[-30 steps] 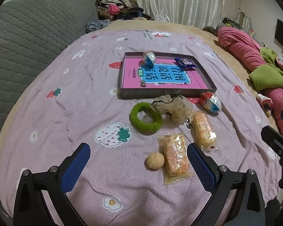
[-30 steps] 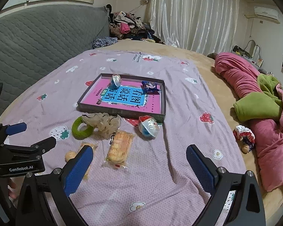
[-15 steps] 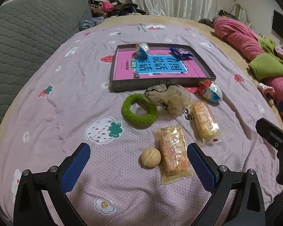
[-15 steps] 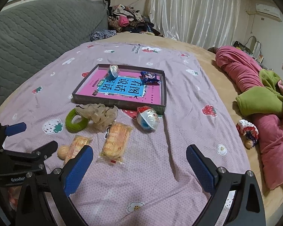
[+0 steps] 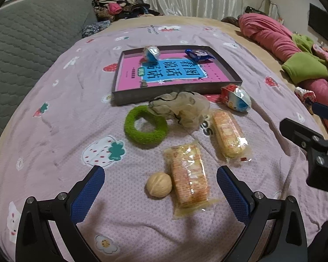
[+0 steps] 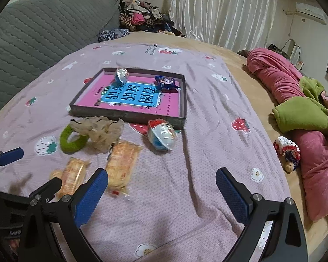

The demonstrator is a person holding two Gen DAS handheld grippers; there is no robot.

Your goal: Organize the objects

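Both my grippers are hovering over the bed [image 5: 54, 113] with nothing in them. My left gripper [image 5: 160, 193] has its fingers spread wide, and sitting between them on the purple sheet is a walnut [image 5: 159, 184], touching the left edge of a wrapped cracker pack [image 5: 189, 178]. Further out there's a green fuzzy ring [image 5: 145, 127], with a beige mesh scrunchie [image 5: 181, 109] overlapping its upper right side. Right of that is a second cracker pack [image 5: 228, 136], and beyond it a toy egg capsule [image 5: 237, 100] lying just beside the near right corner of the shallow box [image 5: 155, 95]. Inside the box, along the far wall, are another egg capsule [image 5: 151, 53] and a blue snack wrapper [image 5: 198, 55]. My right gripper [image 6: 161, 190] is also wide open, over bare sheet, with the second cracker pack just beside its left finger [image 6: 91, 196].
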